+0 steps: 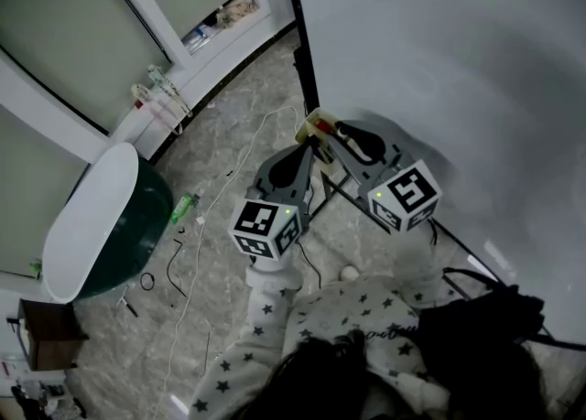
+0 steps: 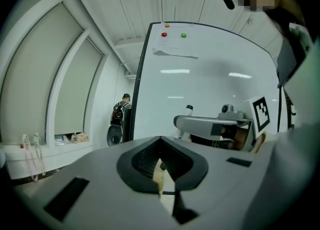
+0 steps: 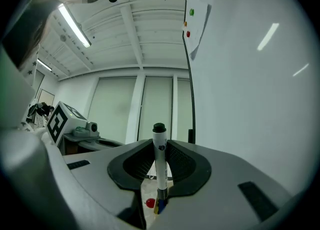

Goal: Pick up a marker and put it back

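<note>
Floor (image 1: 240, 125) gives open room at left. Left gripper (image 1: 309, 146) held level, jaws together, nothing between. Right gripper (image 1: 337, 131) just beside it, level, clamped on marker (image 3: 160, 160), which stands upright. Whiteboard (image 1: 439, 61) dark edge close ahead; board fills right side.

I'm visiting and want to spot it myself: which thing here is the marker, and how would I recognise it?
Start at the big whiteboard; near its dark left edge the person holds up the right gripper. Clamped upright between its black-lined jaws is the marker. It is a slim white stick with a black cap on top, the only thin pale thing among the bulky grey parts around it.
</note>
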### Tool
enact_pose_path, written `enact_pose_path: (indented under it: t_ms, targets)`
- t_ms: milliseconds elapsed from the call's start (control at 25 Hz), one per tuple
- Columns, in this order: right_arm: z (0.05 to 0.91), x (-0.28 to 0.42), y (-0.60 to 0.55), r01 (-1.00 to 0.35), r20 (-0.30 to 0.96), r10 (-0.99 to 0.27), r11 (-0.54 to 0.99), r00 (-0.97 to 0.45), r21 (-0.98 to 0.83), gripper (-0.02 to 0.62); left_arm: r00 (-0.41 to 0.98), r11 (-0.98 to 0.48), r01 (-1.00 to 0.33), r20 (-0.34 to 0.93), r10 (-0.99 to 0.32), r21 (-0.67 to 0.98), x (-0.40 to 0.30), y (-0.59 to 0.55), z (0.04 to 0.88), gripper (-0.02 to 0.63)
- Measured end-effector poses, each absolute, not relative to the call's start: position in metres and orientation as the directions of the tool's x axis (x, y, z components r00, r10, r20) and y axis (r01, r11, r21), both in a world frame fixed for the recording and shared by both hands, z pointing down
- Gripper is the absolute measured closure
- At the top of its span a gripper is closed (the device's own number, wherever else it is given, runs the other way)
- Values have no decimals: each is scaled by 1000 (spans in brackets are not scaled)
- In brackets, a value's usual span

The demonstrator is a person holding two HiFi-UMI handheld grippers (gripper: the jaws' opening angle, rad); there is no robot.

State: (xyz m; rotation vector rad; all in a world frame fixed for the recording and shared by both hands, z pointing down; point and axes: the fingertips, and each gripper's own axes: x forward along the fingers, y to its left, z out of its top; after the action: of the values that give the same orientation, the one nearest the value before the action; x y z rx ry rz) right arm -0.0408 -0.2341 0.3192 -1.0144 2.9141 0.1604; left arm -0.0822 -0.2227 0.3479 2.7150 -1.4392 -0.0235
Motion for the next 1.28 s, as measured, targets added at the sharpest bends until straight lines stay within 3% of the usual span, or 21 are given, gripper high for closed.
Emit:
enact_pose_path:
  t_ms: [1280]
  targets:
    - [319, -38, -234, -605, -112, -597, 793, -795, 67, 511, 567, -570, -820, -79, -820, 37, -77, -215, 331, 604]
